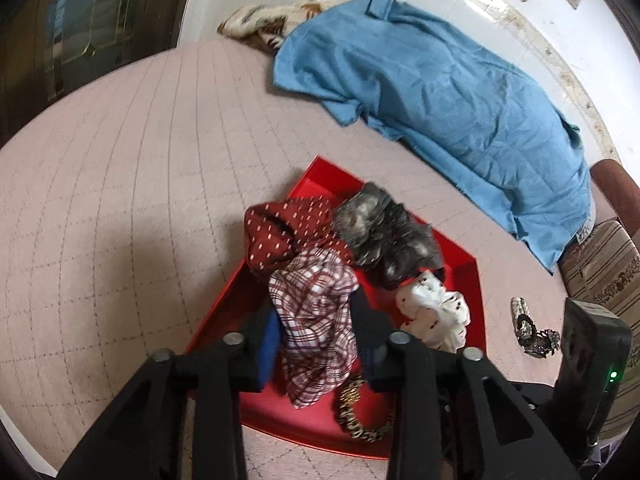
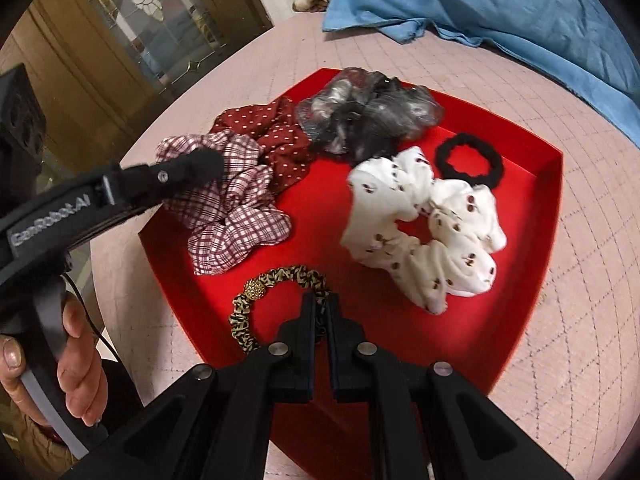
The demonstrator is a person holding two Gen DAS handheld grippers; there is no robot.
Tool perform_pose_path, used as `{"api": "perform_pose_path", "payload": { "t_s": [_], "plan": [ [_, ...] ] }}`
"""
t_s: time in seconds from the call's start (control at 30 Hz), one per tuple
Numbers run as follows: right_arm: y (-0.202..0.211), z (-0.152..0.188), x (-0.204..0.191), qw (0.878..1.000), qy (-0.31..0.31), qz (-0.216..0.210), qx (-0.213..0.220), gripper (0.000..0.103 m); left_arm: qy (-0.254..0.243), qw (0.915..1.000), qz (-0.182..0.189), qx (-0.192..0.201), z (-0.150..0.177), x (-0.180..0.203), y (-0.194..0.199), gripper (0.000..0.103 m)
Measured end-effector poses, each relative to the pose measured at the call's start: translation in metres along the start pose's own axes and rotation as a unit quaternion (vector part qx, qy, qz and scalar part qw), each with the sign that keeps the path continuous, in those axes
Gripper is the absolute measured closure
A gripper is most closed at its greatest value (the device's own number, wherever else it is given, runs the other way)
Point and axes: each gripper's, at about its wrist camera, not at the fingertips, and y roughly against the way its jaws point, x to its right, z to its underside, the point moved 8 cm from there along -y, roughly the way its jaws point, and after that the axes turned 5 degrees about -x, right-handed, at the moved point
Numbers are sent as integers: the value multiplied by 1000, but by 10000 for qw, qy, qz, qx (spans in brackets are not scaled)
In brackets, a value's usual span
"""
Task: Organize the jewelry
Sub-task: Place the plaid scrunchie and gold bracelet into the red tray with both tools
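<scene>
Pink quilted bedding (image 1: 120, 184) spreads under a red tray (image 2: 532, 216), with a blue cloth (image 1: 440, 92) rumpled behind it. We count six hair ties already in the tray: a plaid scrunchie (image 2: 236, 216), a maroon dotted scrunchie (image 2: 280, 136), a grey sheer scrunchie (image 2: 368, 120), a white cherry-print scrunchie (image 2: 420, 224), a black hair band (image 2: 468, 160) and a leopard-print band (image 2: 256, 300). One sparkly hair clip (image 1: 528, 328) lies outside on the bedding, just right of the tray, so we judge the sorting mostly done. Our left gripper (image 1: 316, 332) has its jaws parted around the plaid scrunchie, whether pressing it or only straddling it we cannot tell. Our right gripper (image 2: 320, 308) is pinched nearly closed at the leopard-print band's near edge, apparently gripping it, though the contact is hidden behind the fingers.
</scene>
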Motion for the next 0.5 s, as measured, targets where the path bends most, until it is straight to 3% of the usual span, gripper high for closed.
{"api": "perform_pose_path", "payload": {
  "t_s": [0.2,0.5],
  "plan": [
    [0,-1,-4,10000,65,-17,44,96,-38,9993,-69,379,-7,1,14,55],
    [16,0,-7,9996,123,-133,198,89,195,9970,-445,601,-11,-14,20,52]
  ]
}}
